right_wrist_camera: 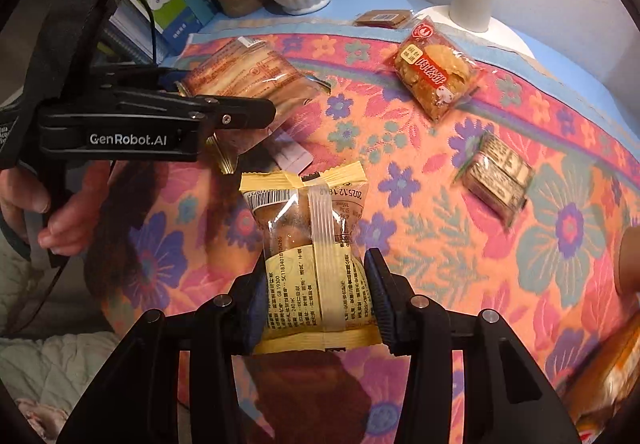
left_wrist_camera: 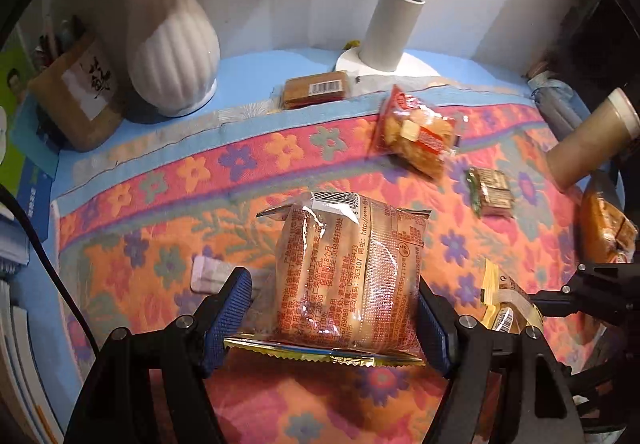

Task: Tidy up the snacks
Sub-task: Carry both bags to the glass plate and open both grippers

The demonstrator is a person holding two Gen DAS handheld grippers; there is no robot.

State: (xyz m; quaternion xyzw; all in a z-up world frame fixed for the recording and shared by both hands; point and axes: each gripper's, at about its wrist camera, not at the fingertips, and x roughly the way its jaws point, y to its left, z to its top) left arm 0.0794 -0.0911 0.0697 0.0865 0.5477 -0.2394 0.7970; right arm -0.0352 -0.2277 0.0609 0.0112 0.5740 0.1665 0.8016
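My left gripper is shut on a clear packet of long orange biscuits and holds it above the floral cloth. The right wrist view shows this packet in the left gripper from the side. My right gripper is shut on a yellow-and-clear snack packet, also lifted off the cloth. That yellow packet shows at the right of the left wrist view. On the cloth lie a red-labelled pastry packet, a small dark packet and a flat brown bar.
A white ribbed vase, a brown box and a white lamp base stand along the back. A tan paper tube and an orange packet sit at the right. Books are stacked at the left. A hand grips the left tool.
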